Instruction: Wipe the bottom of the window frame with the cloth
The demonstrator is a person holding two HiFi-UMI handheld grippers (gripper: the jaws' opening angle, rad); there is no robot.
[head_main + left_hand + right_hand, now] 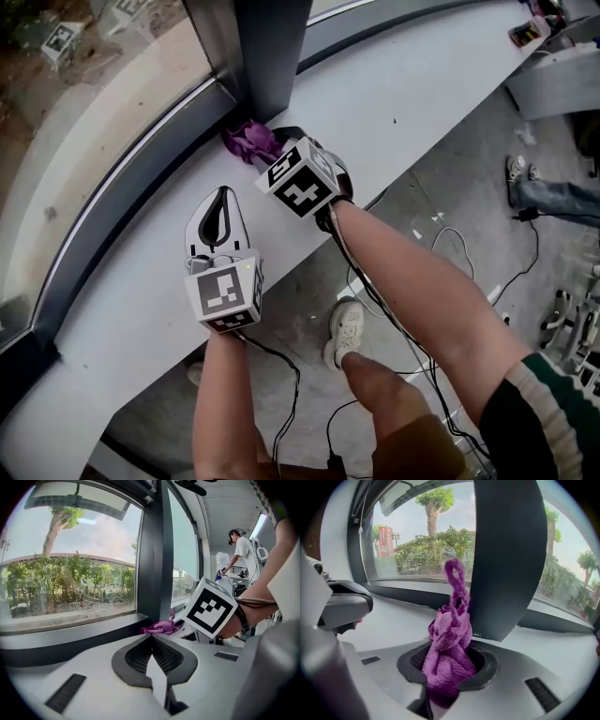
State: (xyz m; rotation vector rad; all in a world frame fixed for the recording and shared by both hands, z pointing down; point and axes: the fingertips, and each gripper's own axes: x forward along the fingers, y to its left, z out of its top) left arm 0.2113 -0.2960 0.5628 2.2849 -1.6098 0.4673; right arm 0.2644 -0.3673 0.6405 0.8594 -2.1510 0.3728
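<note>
Your right claw (277,141) is clenched on the purple cloth (449,644). The cloth comes up out of the jaws as a twisted bunch with one thin tail standing upright. It sits at the foot of the dark mullion (508,550), where the upright meets the bottom of the window frame (408,595). In the head view it looks pressed into that corner, though I cannot tell how much of the fabric actually touches the rail.

Your left claw (151,641) is closed with nothing between its jaws. It hangs over the white sill (403,94), to the near left of the right one and just beside it.

I judge that you are in the wiping step itself, placed at one end of a stretch of rail, with the long run of dark rail to the left not yet covered.

The next move calls for pressing the bunch down and forward onto the rail, then dragging it left along the curve. Tilt the claw so the fat part of the cloth meets the frame, not the loose tail. Hold your grip firm, since a wad this narrow could roll or pull out under friction. Your left claw sits on the side the stroke would head toward, so draw it away from the window first.
</note>
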